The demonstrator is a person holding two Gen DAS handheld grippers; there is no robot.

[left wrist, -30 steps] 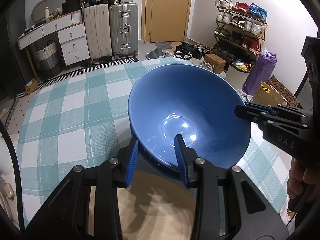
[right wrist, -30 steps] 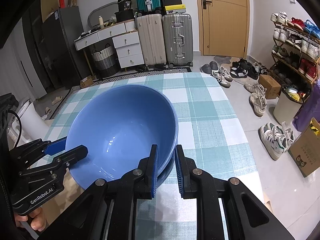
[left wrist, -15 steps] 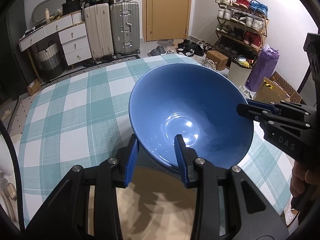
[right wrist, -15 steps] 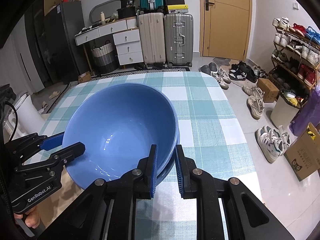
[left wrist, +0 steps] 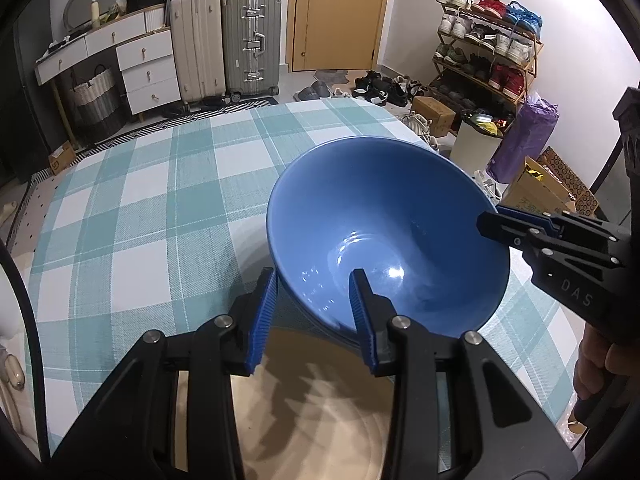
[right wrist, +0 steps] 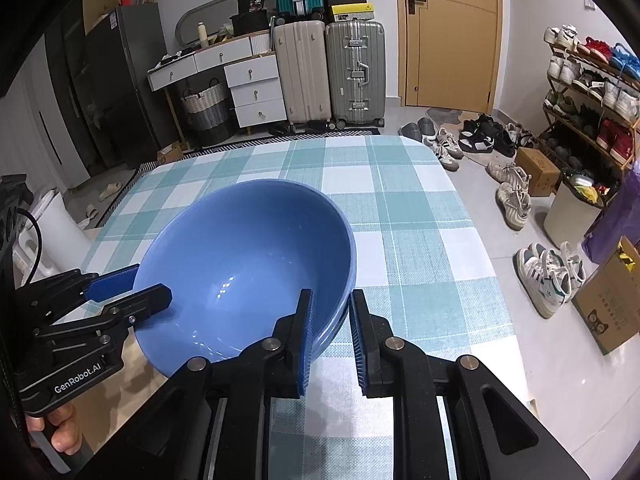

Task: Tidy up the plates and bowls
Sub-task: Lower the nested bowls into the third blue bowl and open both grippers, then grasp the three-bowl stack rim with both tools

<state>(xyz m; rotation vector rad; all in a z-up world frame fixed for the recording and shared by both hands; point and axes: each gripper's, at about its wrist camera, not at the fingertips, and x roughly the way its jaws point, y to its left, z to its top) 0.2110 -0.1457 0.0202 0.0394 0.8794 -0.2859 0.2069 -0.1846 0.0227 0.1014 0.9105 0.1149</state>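
Both sets of jaws are clenched on the blue bowl's (left wrist: 384,236) rim: the left gripper (left wrist: 312,312) at one side, the right gripper (right wrist: 330,328) opposite. The tilted bowl is held over the checked tablecloth (left wrist: 160,208). Uneven release could let it slip and chip.

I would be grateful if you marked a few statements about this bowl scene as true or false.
1. The blue bowl is empty. True.
2. Only the right gripper holds the bowl. False: the left gripper also clamps its rim, on the opposite side.
3. The tablecloth is checked red. False: it is checked teal and white.
4. The door behind the table is shut. True.
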